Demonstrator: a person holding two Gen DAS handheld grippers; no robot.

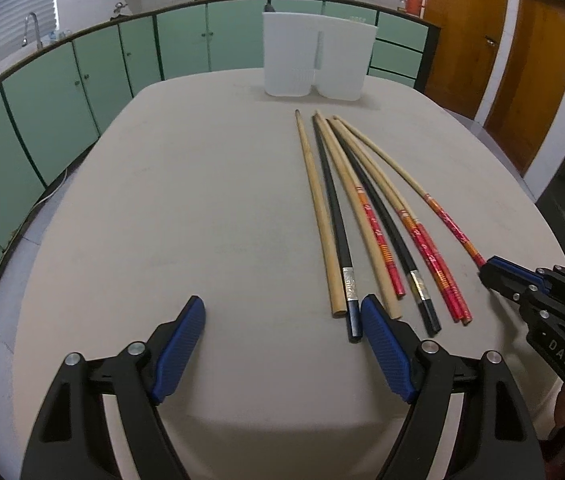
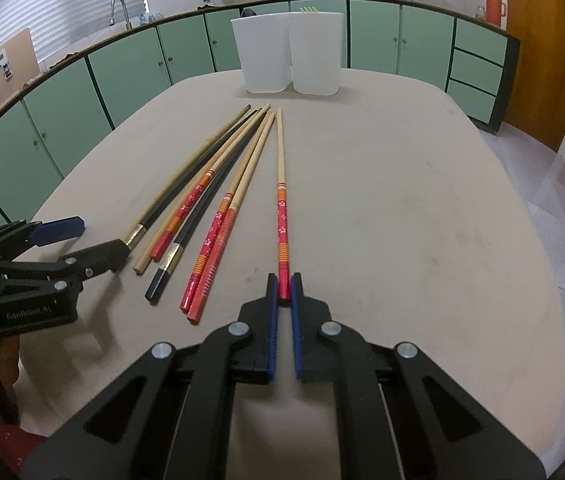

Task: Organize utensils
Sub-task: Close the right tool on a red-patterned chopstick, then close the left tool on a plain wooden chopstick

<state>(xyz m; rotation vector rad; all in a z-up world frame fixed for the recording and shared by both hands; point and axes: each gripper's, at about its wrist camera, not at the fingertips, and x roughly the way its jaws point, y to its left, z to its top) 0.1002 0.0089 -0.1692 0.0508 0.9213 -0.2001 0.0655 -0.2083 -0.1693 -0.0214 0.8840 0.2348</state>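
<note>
Red-handled chopstick (image 2: pixel 281 216), lying apart at 3 o'clock of the other chopsticks (image 2: pixel 198 204) on the table (image 2: pixel 422 220), is clamped in the right gripper (image 2: pixel 284 286). Left gripper (image 1: pixel 282 330) gapes empty. White holder (image 2: pixel 290 54) awaits at 12 o'clock; sorting seems barely begun.

Left half of table (image 1: pixel 170 184): bare, open to a gripper.
Right half (image 2: pixel 422 208): bare beyond the lone chopstick (image 2: pixel 281 200).
Chopstick fan (image 1: pixel 362 216): mid-table, sticks touching or crossing, little room between them.
Holder (image 1: pixel 318 60): upright at the far edge, just past the tips; a bare strip lies between.
Left gripper (image 1: pixel 282 328): spread wide, right finger beside the black stick's end.
Right gripper (image 2: pixel 283 284): pinches the lone chopstick's red end.
</note>
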